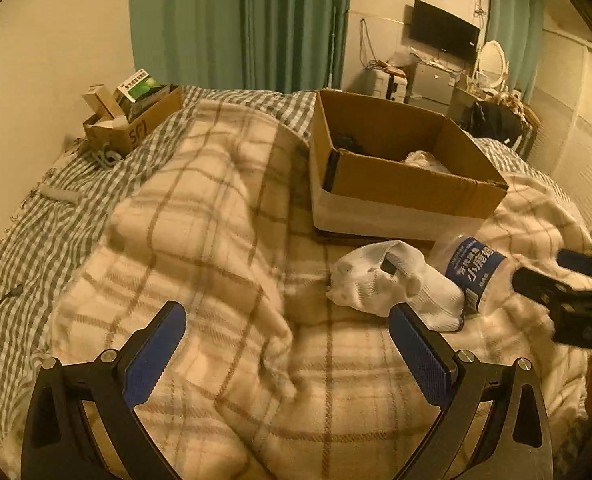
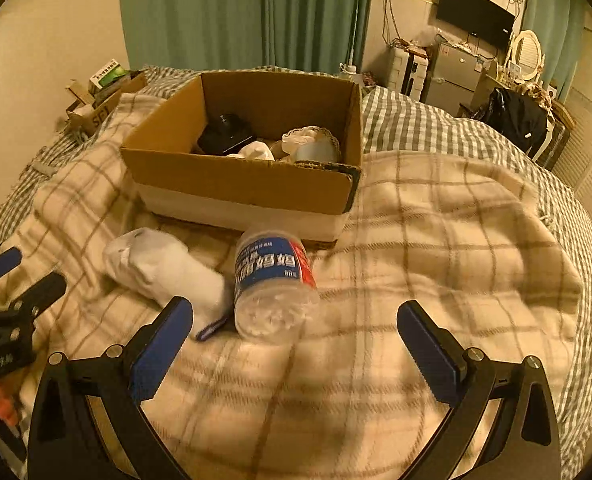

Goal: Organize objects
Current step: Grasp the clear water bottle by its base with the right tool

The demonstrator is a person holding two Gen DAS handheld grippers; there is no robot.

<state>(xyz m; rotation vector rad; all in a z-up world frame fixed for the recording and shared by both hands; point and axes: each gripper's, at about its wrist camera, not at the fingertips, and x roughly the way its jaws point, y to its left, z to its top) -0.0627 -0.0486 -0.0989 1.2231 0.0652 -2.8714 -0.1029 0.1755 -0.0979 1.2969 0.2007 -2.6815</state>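
Note:
A white sock point(image 1: 392, 284) point(image 2: 164, 270) lies on the plaid blanket, touching a clear plastic bottle with a blue label point(image 1: 470, 266) point(image 2: 272, 284) that lies on its side. Behind them stands an open cardboard box point(image 1: 408, 184) point(image 2: 240, 184) holding a black object point(image 2: 226, 134), white cloth point(image 2: 256, 151) and a lace-trimmed item point(image 2: 312, 144). My left gripper point(image 1: 288, 320) is open and empty, left of the sock. My right gripper point(image 2: 294, 318) is open and empty, just in front of the bottle; it also shows in the left wrist view point(image 1: 564, 280).
A small cardboard box point(image 1: 136, 120) point(image 2: 96, 100) with packets sits at the bed's far left by the wall. Green curtains point(image 1: 236, 20) hang behind. A TV point(image 2: 474, 14), fridge point(image 2: 452, 76), mirror and dark bag point(image 2: 516, 116) stand at the far right beyond the bed.

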